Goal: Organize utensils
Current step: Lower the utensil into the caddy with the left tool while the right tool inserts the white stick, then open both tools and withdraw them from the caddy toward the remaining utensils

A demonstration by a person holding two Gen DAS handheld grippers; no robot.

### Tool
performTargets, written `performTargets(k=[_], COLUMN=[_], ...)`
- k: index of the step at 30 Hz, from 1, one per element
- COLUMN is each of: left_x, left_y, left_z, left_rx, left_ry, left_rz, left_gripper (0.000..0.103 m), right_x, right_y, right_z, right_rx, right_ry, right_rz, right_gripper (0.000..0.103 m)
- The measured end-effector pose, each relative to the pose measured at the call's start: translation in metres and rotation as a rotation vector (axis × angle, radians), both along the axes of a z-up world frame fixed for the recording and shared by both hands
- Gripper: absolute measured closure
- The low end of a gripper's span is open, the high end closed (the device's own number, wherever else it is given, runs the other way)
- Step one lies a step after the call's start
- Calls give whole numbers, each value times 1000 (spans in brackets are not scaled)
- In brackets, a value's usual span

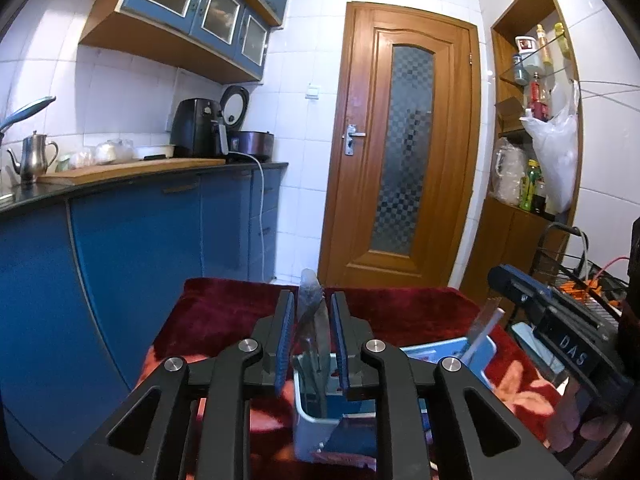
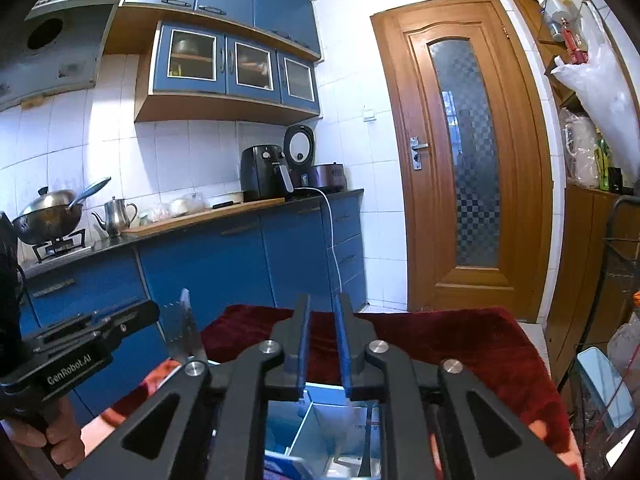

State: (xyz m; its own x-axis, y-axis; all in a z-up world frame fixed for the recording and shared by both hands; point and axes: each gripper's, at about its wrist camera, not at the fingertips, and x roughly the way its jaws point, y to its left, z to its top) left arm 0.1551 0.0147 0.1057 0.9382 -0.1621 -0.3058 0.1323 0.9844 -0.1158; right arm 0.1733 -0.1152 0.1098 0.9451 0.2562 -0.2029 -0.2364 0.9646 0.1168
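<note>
My left gripper is shut on a clear plastic utensil that stands upright between the blue pads, its lower end over a pale blue organizer box on the red cloth. The same utensil shows at the left in the right wrist view, beside the left gripper body. My right gripper is open and empty above the box. In the left wrist view the right gripper body is at the right, with a white stick and a metal utensil standing in the box.
A dark red patterned cloth covers the table. Blue kitchen cabinets and a counter with kettle, air fryer and cooker lie left. A wooden door is ahead. A shelf and a wire rack stand right.
</note>
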Motion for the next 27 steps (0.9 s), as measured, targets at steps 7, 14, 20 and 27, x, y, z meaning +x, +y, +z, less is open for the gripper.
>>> performTargets(k=[7,14,20,27], left_x=[-26,-52,-70,-88], left_y=[-5,-10,-10,-13], left_z=[6,11,4,-15], left_rx=[24,70,69,64], left_ry=[27,72,157,229], left_rz=[-31,-57,-87,-123], left_gripper=[75,71,71,64], right_x=[-30,-56,-75,-94], right_y=[2,2,0,0], right_z=[16,16,4,-16], right_rx=[9,6,4,-22], right_ry=[33,105,178,266], right_rz=[12,30,36,37], right_gripper=[89,87,85,84])
